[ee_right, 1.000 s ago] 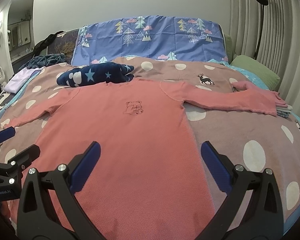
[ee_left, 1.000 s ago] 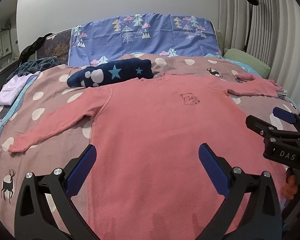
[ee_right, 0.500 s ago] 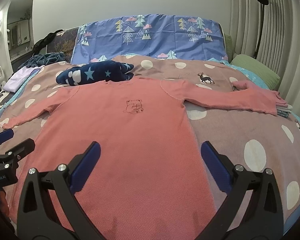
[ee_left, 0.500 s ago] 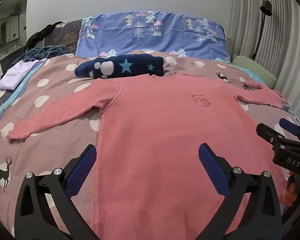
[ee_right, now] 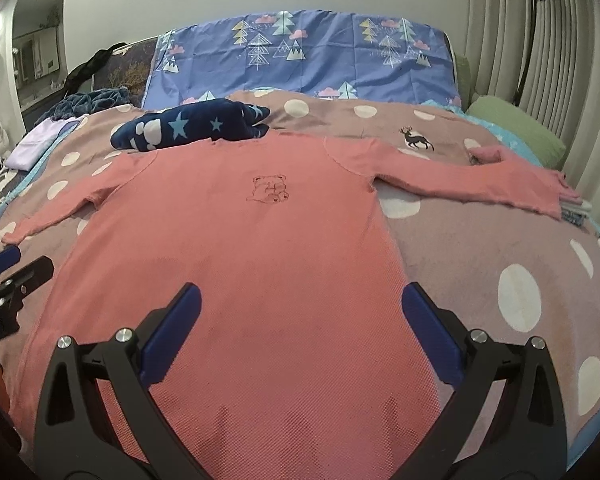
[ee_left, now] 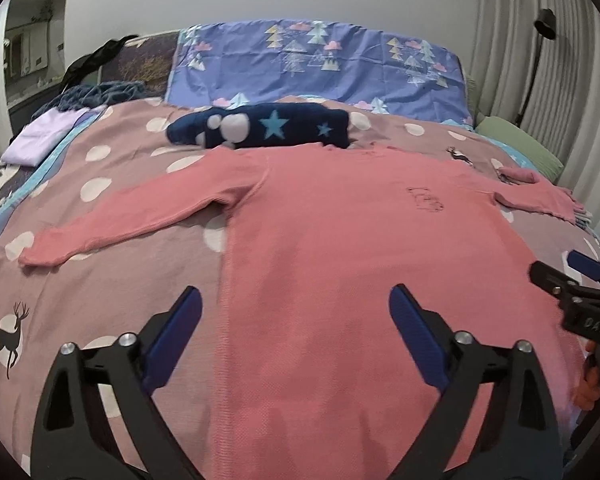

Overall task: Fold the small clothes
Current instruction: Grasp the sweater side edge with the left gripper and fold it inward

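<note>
A pink long-sleeved top with a small bear drawing lies flat on the bed, sleeves spread to both sides; it also shows in the right wrist view. My left gripper is open and empty above the top's lower left part. My right gripper is open and empty above the top's lower right part. Each gripper shows at the edge of the other's view: the right one and the left one.
A folded navy garment with stars lies just behind the top's collar. A lilac folded item sits at the far left, a green pillow and folded clothes under the right cuff at the right. The bedspread is brown with white dots.
The left gripper has shifted left, so the left sleeve shows more fully. The right gripper has moved little. Both stay open; the top has not moved.
</note>
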Motion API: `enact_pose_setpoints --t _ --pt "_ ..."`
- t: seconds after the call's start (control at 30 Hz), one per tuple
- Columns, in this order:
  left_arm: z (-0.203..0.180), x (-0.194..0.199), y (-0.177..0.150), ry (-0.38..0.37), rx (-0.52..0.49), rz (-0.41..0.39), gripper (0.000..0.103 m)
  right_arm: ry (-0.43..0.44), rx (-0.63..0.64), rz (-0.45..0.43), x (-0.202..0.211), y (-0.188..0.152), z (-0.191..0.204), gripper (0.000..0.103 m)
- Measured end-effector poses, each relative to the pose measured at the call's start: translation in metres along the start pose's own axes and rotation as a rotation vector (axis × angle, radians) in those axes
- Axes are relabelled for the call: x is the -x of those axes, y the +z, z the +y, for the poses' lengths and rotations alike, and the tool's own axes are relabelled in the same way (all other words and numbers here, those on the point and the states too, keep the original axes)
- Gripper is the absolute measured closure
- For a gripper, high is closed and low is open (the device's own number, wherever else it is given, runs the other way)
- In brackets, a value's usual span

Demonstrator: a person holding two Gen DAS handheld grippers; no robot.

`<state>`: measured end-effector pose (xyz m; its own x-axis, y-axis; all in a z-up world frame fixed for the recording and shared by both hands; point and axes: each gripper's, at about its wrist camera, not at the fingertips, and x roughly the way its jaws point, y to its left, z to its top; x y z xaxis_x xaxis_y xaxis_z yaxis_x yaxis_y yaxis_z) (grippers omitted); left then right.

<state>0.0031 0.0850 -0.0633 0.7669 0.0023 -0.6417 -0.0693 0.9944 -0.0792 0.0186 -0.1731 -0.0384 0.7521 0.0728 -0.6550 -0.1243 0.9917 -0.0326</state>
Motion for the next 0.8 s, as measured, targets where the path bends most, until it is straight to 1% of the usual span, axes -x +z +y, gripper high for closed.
enact_pose_setpoints --t 0.07,0.1,0.17,0.2,0.23,0.27,0.33,0.37,0.4,0.43,0.47,0.5,0.6,0.67,0.73,0.77,0.8 --pt "0.014 -0.003 -0.001 0.019 0.025 0.006 0.014 -0.003 -0.003 0.001 -0.001 -0.001 -0.001 0.003" --pt "0.020 -0.004 -0.001 0.023 0.035 0.008 0.017 -0.001 -0.003 0.002 -0.002 -0.001 -0.001 0.005" --pt "0.037 -0.006 0.000 0.028 0.071 0.010 0.022 0.006 -0.001 0.007 -0.003 -0.001 -0.001 0.011" --pt "0.050 -0.007 0.000 0.027 0.108 0.012 0.024 0.008 -0.001 0.010 -0.004 -0.002 -0.001 0.016" --pt "0.062 -0.008 0.001 0.024 0.142 0.013 0.026 0.010 -0.001 0.013 -0.005 -0.002 0.000 0.024" --pt "0.080 -0.009 0.002 0.026 0.191 0.011 0.027 0.016 -0.002 0.019 -0.007 -0.003 -0.001 0.029" --pt "0.108 -0.009 0.002 0.056 0.262 0.005 0.030 0.030 -0.011 0.033 -0.010 -0.004 -0.003 0.057" --pt "0.131 -0.009 0.002 0.088 0.315 -0.002 0.030 0.037 -0.018 0.040 -0.012 -0.004 -0.004 0.063" --pt "0.147 -0.010 0.002 0.107 0.355 -0.003 0.030 0.047 -0.033 0.054 -0.014 -0.005 -0.007 0.073" --pt "0.164 -0.010 0.001 0.122 0.400 -0.003 0.030 0.055 -0.045 0.063 -0.016 -0.006 -0.010 0.079" --pt "0.189 -0.012 -0.001 0.136 0.472 -0.002 0.030 0.064 -0.056 0.075 -0.019 -0.007 -0.012 0.080" --pt "0.206 -0.014 -0.002 0.142 0.524 0.000 0.030 0.065 -0.058 0.081 -0.020 -0.008 -0.013 0.080" --pt "0.266 -0.026 -0.009 0.156 0.731 0.013 0.030 0.053 -0.053 0.085 -0.023 -0.009 -0.015 0.080" --pt "0.300 -0.038 -0.012 0.160 0.841 0.022 0.030 0.054 -0.054 0.086 -0.024 -0.008 -0.015 0.079" --pt "0.322 -0.047 -0.016 0.160 0.911 0.023 0.030 0.054 -0.052 0.085 -0.023 -0.009 -0.016 0.074" --pt "0.332 -0.053 -0.016 0.154 0.944 0.010 0.030 0.053 -0.052 0.084 -0.023 -0.009 -0.016 0.073" --pt "0.336 -0.055 -0.014 0.156 0.952 -0.002 0.030 0.052 -0.050 0.083 -0.024 -0.009 -0.016 0.070"
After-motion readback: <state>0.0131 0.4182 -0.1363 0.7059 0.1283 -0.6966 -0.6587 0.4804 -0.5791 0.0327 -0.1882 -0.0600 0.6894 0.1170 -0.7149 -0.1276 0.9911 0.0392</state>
